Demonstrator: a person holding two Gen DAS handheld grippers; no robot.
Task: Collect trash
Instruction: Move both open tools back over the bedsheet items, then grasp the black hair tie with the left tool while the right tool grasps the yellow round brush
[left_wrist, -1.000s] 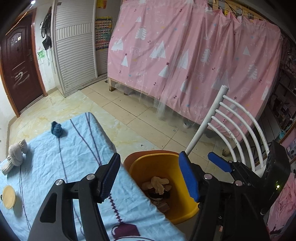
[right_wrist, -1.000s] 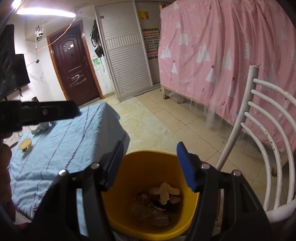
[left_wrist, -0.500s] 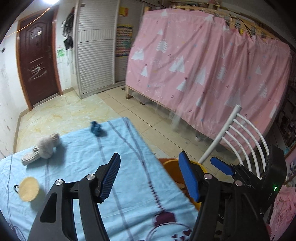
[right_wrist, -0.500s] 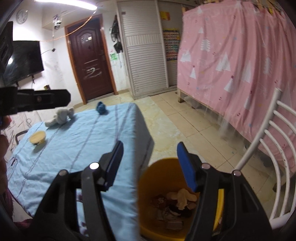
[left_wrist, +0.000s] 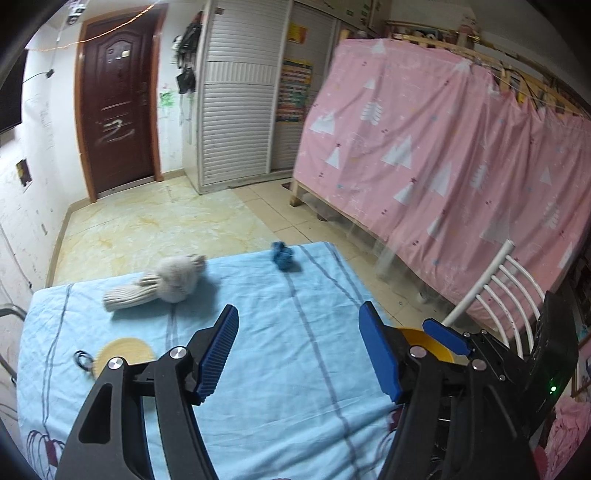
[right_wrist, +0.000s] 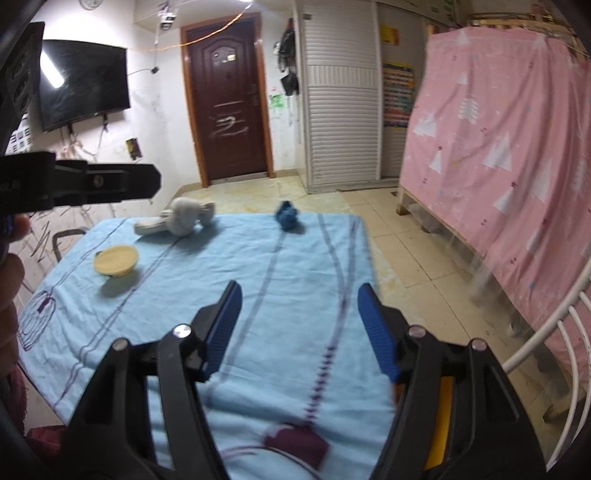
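A light-blue cloth covers the table (left_wrist: 295, 369) (right_wrist: 258, 266). On its far side lie a crumpled blue wad (left_wrist: 282, 256) (right_wrist: 287, 217), a beige knitted bundle (left_wrist: 166, 282) (right_wrist: 181, 219) and a round yellow disc (left_wrist: 123, 354) (right_wrist: 115, 259). The yellow trash bin (left_wrist: 424, 341) (right_wrist: 439, 424) stands at the table's right edge, mostly hidden by the grippers. My left gripper (left_wrist: 298, 350) is open and empty above the cloth. My right gripper (right_wrist: 298, 328) is open and empty above the near cloth; it shows at right in the left wrist view (left_wrist: 443, 338).
A white slatted chair (left_wrist: 495, 284) (right_wrist: 554, 332) stands right of the bin. A pink curtained bed (left_wrist: 443, 166) (right_wrist: 509, 147) fills the right. A brown door (left_wrist: 114, 110) and white shutter wardrobe (left_wrist: 240, 110) are behind. A TV (right_wrist: 81, 85) hangs at left.
Both grippers have swung left, from over the yellow bin to over the table. The bin's contents have left view; the blue wad, knitted bundle and disc now lie ahead. Both stayed open.
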